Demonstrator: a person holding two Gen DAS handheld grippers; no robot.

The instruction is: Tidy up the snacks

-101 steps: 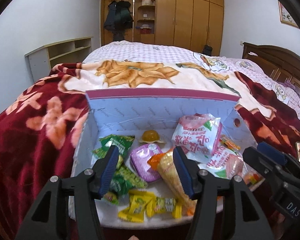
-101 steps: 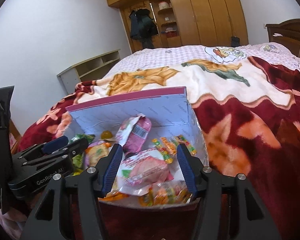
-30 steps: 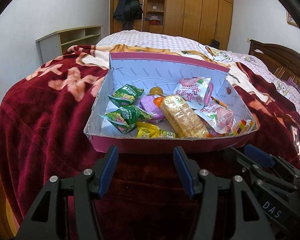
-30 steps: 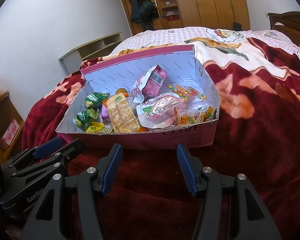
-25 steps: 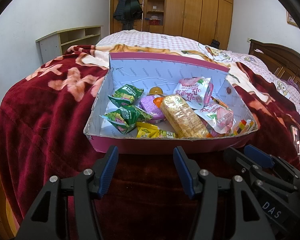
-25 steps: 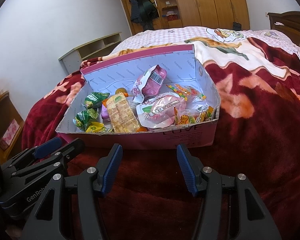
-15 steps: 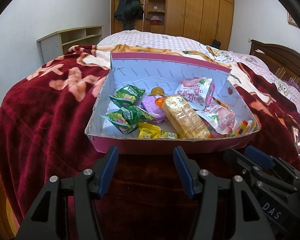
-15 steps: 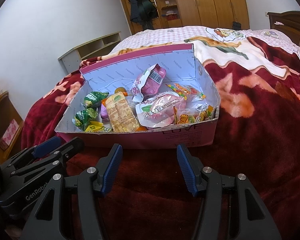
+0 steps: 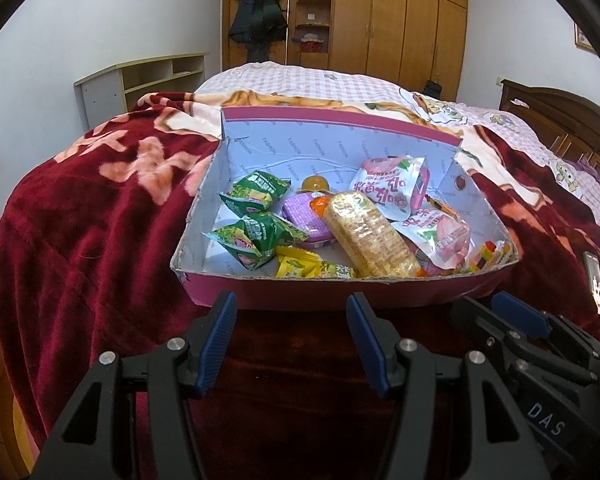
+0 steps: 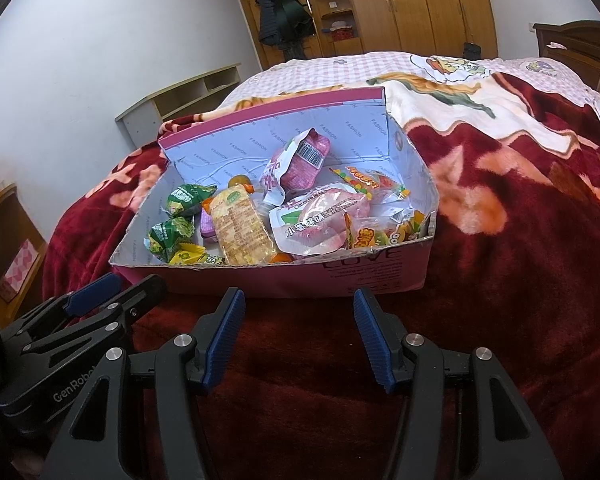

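Snacks sit heaped in the box [image 9: 340,292], which lies on the blanket [image 9: 100,216] of the bed [image 9: 300,80], just ahead of both my grippers. Against the earliest frames I am pulled well back: then my fingers hung over the box, with the cracker pack between the left pair and a pink bag between the right. Over the last second nothing has shifted.

Largest to smallest: behind the bed stands a wardrobe [image 9: 400,20] with a dark coat [image 9: 258,12] hanging on it, a low shelf unit [image 9: 148,76] against the left wall, and a wooden headboard [image 9: 560,108] at right.

In the box I count two pink bags [image 9: 392,190], one long cracker pack [image 9: 366,236], two green packets [image 9: 256,190], one purple cup [image 9: 302,214], one orange jelly cup [image 9: 315,183] and yellow candies [image 9: 300,266] whose number I cannot make out. Gummy packs [image 10: 364,178] crowd the right end; I cannot count them.

My left gripper [image 9: 290,340] is spread, nothing between its blue pads [image 9: 216,340], over bare blanket. My right gripper [image 10: 298,338] is likewise spread and empty, beside the left one. The box's near wall hides the low items from me.
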